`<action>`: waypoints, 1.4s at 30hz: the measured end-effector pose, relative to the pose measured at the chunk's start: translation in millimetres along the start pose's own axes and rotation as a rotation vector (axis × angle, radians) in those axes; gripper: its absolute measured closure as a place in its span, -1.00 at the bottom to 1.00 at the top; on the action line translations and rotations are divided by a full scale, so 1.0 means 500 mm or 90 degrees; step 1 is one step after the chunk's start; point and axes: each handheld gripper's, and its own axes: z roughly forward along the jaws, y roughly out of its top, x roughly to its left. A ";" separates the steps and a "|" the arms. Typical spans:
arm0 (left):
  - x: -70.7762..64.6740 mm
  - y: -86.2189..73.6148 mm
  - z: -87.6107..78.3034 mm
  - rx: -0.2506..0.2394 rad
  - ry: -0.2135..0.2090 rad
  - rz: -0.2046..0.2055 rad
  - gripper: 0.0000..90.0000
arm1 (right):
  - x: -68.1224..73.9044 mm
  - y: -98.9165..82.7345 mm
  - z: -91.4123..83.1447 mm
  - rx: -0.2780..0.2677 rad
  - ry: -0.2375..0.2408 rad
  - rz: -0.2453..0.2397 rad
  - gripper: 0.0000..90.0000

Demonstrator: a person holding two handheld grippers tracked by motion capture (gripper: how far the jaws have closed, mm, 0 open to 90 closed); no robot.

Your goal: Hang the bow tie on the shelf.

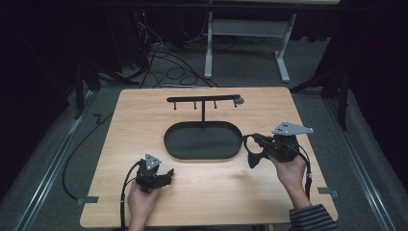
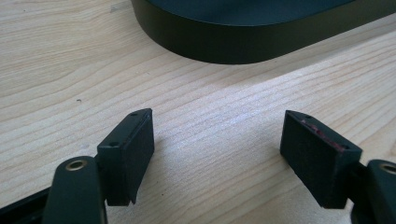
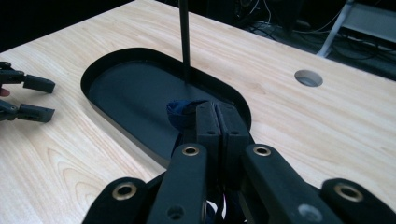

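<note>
1. My left gripper (image 1: 166, 174) rests low on the table (image 1: 120, 144), jaws spread wide.
2. My right gripper (image 3: 217, 109) pinches a dark blue cloth (image 3: 183, 112).
3. Just ahead lies the black tray (image 1: 202, 153) with its hook stand (image 1: 203, 100).

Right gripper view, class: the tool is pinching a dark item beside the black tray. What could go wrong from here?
1. The right tool grips the dark blue item by little material; it might slip.
2. The stand's thin post rises just ahead; a forward move could knock it.
3. The left tool rests open, too far to catch a drop.
</note>
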 end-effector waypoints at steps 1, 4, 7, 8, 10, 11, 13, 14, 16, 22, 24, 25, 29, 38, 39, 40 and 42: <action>0.000 0.000 0.000 0.000 0.000 0.000 -0.41 | 0.001 0.004 0.001 -0.001 -0.003 -0.005 1.00; 0.000 0.000 0.000 0.000 0.000 0.000 -0.41 | 0.003 0.012 0.005 0.000 -0.007 -0.007 1.00; 0.000 0.000 0.000 0.000 0.000 0.000 -0.41 | 0.005 0.020 0.009 -0.003 -0.006 -0.004 1.00; 0.000 0.000 0.000 0.000 0.000 0.000 -0.41 | 0.007 0.025 0.014 -0.002 -0.006 -0.009 1.00; 0.000 0.000 0.000 0.001 -0.001 0.001 -0.41 | 0.009 0.030 0.019 0.001 -0.005 -0.014 1.00; 0.000 0.001 0.000 0.001 -0.002 0.001 -0.41 | 0.009 0.030 0.019 0.001 -0.005 -0.014 1.00; 0.000 0.002 0.002 0.000 -0.003 0.001 -0.41 | 0.011 0.037 0.026 -0.001 -0.004 -0.016 1.00; 0.000 0.002 0.002 0.001 -0.003 0.002 -0.41 | 0.011 0.037 0.026 -0.001 -0.004 -0.016 1.00; 0.001 0.004 0.003 0.000 -0.004 0.003 -0.41 | 0.011 0.043 0.031 -0.007 0.001 -0.012 1.00; 0.001 0.004 0.004 0.001 -0.003 0.003 -0.40 | 0.009 0.057 0.041 -0.012 0.006 -0.021 1.00; 0.001 0.005 0.004 0.001 -0.003 0.002 -0.40 | 0.007 0.057 0.042 -0.015 0.008 -0.013 1.00; 0.001 0.005 0.005 0.002 -0.003 0.003 -0.41 | 0.006 0.058 0.042 -0.018 0.007 -0.012 1.00; 0.001 0.005 0.004 0.002 -0.003 0.004 -0.41 | 0.000 0.063 0.046 -0.019 0.006 -0.007 1.00; -0.002 0.002 0.002 0.001 -0.007 0.008 -0.41 | -0.024 0.090 0.063 -0.055 0.024 0.010 1.00; -0.002 0.002 0.002 0.001 -0.007 0.008 -0.42 | -0.024 0.090 0.063 -0.055 0.024 0.010 1.00; -0.003 0.002 0.002 0.001 -0.007 0.009 -0.42 | -0.026 0.094 0.064 -0.059 0.025 0.010 1.00; -0.003 0.001 0.001 0.001 -0.007 0.008 -0.42 | -0.031 0.103 0.069 -0.071 0.028 0.020 1.00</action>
